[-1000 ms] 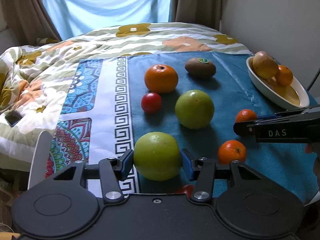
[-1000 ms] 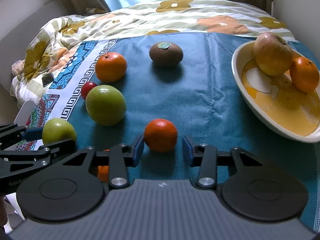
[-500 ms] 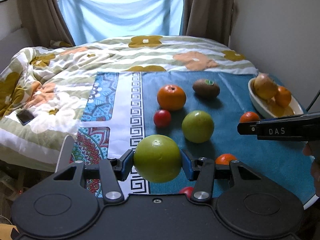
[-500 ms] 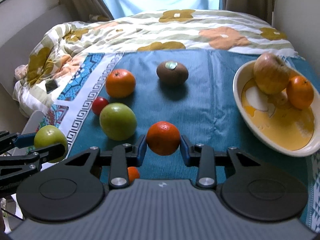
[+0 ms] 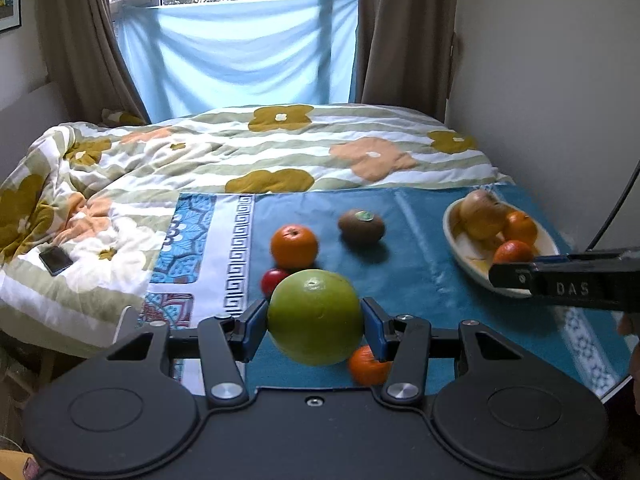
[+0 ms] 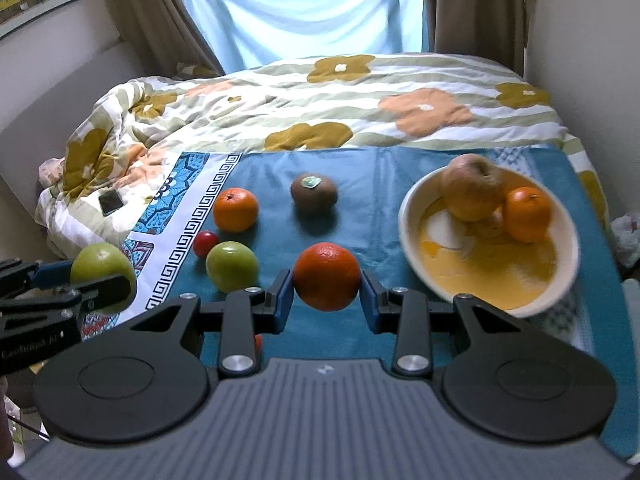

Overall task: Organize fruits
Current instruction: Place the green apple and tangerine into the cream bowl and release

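Above the teal cloth [image 6: 400, 216] on the desk, each hand-held gripper [image 5: 315, 322] [image 6: 326, 294] pinched round fruit, green apple [image 5: 315, 316] left, orange [image 6: 327, 276] right, seemingly only at its sides, so either might roll free before reaching the bowl [image 6: 412, 248].

Bare teal cloth [image 6: 372, 216] lies open between my tangerine [image 6: 327, 276] and the bowl [image 6: 412, 248]. The bowl's near half seems free; apple [image 6: 472, 188] and orange [image 6: 528, 214] crowd its far side.

The cloth [image 6: 400, 184] was teal, with a white edge carrying a black key pattern and blue and red tile motifs. The quilt [image 6: 360, 100] bore mustard and peach flowers on green-and-white stripes. The bowl [image 6: 408, 216] was cream outside, yellow within. The kiwi [image 6: 314, 194] was brown with a green sticker.
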A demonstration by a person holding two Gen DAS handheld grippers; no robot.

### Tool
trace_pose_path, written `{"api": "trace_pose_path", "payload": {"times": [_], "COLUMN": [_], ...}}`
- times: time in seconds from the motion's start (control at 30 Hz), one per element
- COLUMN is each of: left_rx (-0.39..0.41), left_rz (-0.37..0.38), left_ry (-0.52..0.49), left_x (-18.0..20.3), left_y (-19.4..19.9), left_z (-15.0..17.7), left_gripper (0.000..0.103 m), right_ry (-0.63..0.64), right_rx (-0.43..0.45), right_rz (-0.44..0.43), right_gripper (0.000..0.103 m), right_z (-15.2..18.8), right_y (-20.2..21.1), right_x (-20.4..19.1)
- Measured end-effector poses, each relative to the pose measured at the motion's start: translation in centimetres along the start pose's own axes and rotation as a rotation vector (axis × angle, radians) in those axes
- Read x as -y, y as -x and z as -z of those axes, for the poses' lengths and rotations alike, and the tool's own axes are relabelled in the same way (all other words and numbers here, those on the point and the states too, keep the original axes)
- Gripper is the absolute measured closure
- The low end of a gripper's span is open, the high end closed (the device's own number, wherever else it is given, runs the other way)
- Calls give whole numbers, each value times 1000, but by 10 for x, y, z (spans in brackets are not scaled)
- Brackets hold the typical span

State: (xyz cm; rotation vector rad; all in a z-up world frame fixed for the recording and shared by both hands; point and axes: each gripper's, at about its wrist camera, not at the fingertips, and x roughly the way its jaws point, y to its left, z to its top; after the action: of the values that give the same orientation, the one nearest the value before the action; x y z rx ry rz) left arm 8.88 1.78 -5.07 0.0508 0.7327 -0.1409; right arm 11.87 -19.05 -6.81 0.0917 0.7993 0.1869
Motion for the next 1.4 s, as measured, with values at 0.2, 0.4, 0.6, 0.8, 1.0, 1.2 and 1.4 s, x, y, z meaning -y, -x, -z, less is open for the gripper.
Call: {"api": "trace_pose_path", "payload": {"times": [0.2, 0.4, 0.6, 0.8, 1.0, 1.2, 1.4], "left_rx": [7, -3, -20, -45, -89, -136, -174], "left_rz": [6, 43, 62, 69, 78, 88, 109], "left_ry": [6, 18, 9, -11, -37, -91, -144], "left_x": [45, 95, 142, 181, 208, 231, 248], "left_y": [4, -7, -36, -74, -115, -149, -165], "left_z": [-8, -18, -27, -32, -34, -32, -30], "left_gripper": [48, 48, 48, 48, 48, 48, 48], "right_ry": [-11, -24, -21, -2, 7, -5, -23], "right_rx": [-3, -3, -14, -29, -44, -64, -80], "right_rz": [8, 32, 42, 34, 27, 19, 21], "right_gripper": [52, 52, 52, 52, 52, 52, 52], "right_z": [2, 0, -8, -15, -22, -25, -25], "right_y": [24, 36, 29, 9, -13, -32, -40], "right_x": [46, 101, 151, 191, 218, 239, 251]}}
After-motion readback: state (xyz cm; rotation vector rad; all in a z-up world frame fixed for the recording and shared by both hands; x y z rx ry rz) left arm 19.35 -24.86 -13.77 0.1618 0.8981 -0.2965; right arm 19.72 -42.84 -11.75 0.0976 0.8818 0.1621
